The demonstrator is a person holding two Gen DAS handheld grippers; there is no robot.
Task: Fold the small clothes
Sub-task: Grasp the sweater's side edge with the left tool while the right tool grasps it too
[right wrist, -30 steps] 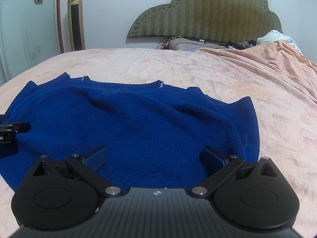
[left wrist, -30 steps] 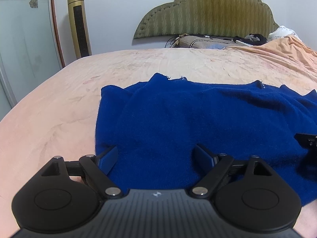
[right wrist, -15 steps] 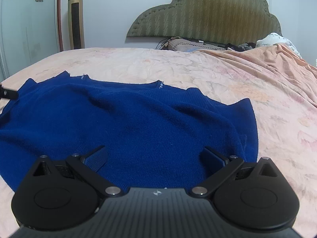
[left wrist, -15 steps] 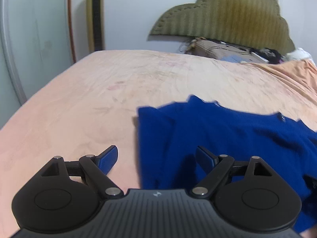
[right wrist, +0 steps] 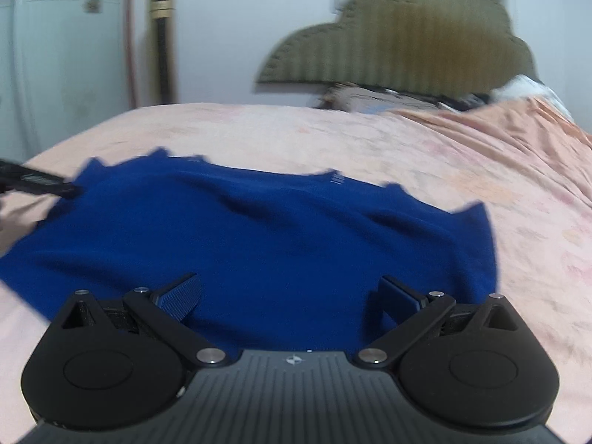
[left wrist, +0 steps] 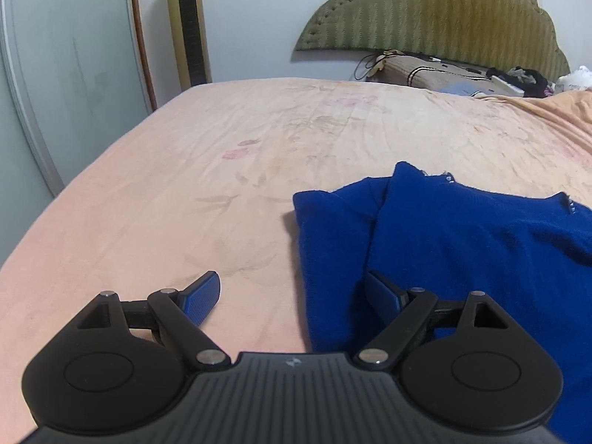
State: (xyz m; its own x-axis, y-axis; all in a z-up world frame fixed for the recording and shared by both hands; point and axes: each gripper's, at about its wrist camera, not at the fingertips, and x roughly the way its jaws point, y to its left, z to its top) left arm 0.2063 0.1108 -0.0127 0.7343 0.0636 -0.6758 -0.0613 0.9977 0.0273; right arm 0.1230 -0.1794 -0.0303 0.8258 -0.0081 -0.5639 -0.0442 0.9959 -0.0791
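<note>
A dark blue knitted sweater lies spread on the peach bed sheet, its left sleeve folded in over the body. My left gripper is open and empty at the sweater's left edge, one finger over the sheet, the other over the fabric. In the right wrist view the sweater fills the middle. My right gripper is open and empty above its near hem. The left gripper shows as a dark bar at the sweater's far left corner.
A green padded headboard and pillows with dark items are at the far end. A gold tower fan and a glass door stand left of the bed. A rumpled orange blanket lies to the right.
My left gripper has moved left, from over the sweater's body to its left edge. The right wrist view has shifted and blurred; the right gripper stays open over the hem.
</note>
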